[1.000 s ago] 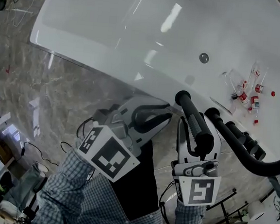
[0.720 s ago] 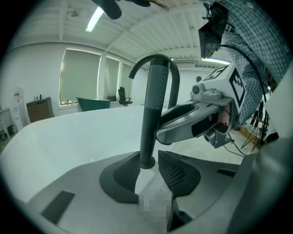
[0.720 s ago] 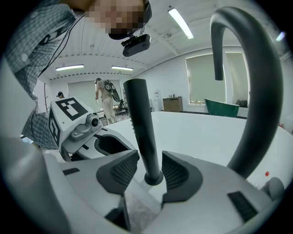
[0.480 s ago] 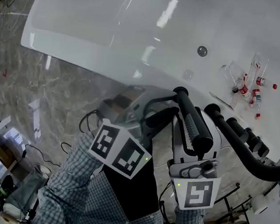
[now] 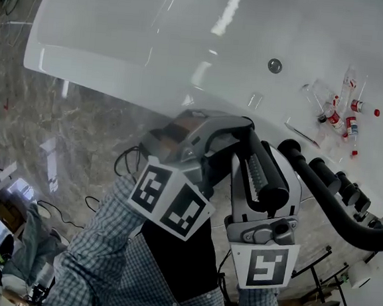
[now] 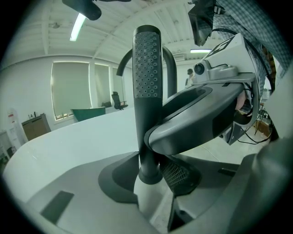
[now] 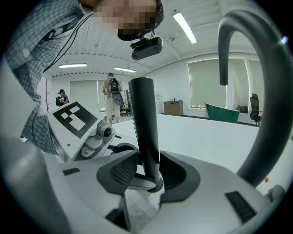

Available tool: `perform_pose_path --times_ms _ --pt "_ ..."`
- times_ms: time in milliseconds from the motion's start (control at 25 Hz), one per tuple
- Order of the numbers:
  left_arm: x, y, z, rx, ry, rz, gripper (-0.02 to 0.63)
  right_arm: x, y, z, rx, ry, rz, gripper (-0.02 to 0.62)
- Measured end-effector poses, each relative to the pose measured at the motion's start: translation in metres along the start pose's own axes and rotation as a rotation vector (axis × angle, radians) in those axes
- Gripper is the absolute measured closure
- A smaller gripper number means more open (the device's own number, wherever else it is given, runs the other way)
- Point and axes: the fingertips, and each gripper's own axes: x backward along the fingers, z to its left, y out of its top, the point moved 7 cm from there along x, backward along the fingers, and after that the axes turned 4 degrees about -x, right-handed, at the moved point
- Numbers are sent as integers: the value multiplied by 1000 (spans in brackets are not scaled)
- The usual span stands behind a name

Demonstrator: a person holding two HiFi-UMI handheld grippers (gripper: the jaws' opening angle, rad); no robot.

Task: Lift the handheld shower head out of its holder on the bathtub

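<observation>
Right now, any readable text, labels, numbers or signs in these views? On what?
No text reads clearly in any view.
On the left marker cube: a black-and-white square pattern only, no characters.
On the right marker cube: the same kind of pattern, no characters.
On the bottles: red labels, too small to read.

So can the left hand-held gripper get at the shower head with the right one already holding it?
Probably yes: the left hand-held gripper is open, with the stem of the shower head already between its jaws, close beside the right hand-held gripper and its grip.
</observation>
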Motion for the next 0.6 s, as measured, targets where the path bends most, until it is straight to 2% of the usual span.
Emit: perform_pose_path --times_ms 320,600 --pt "-1 -2 1 7 2 -30 494 -2 -2 -2 20 -32 -24 472" --pt "0 1 0 -7 2 -17 493 1 -1 -1 22 -39 -27 474"
